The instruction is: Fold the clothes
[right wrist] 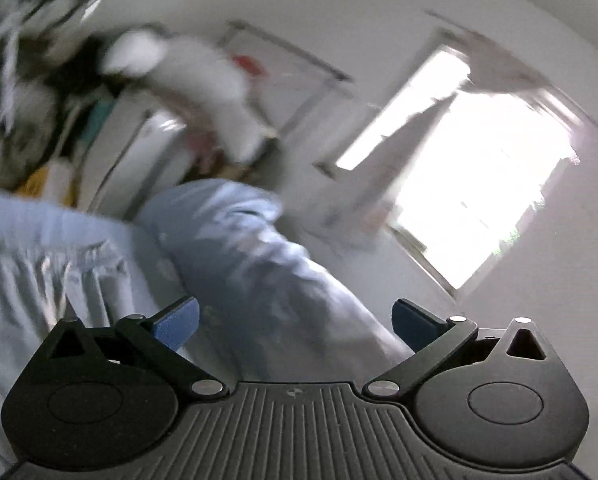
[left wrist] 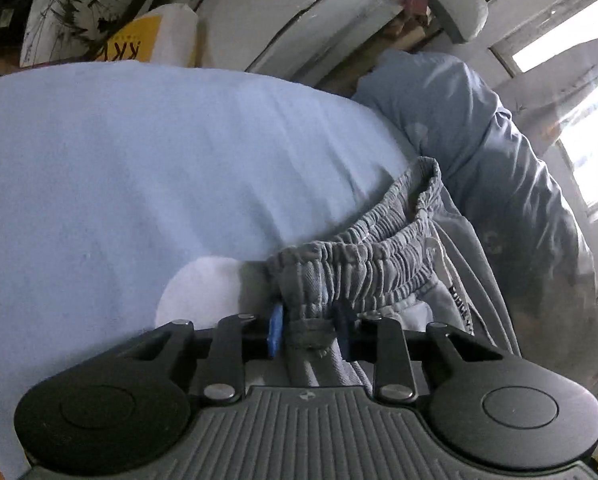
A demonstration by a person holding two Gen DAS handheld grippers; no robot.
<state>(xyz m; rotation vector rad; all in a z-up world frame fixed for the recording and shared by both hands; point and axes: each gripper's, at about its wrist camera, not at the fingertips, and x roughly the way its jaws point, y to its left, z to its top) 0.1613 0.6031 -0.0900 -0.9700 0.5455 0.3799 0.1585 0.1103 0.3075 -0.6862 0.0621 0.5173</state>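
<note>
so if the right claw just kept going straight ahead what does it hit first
Most likely the grey-blue garment bunched directly ahead of the open right claw, between its pads. The picture is blurred, so depth is uncertain; beyond it only the window shows.

Sheet (left wrist: pixel 119 168): light blue, spread flat.
Mattress (left wrist: pixel 299 12): white, plastic-wrapped, just behind the sheet.
Yellow box (left wrist: pixel 139 42): beside the mattress.
Window (right wrist: pixel 483 196): bright, right of the mattress.
</note>
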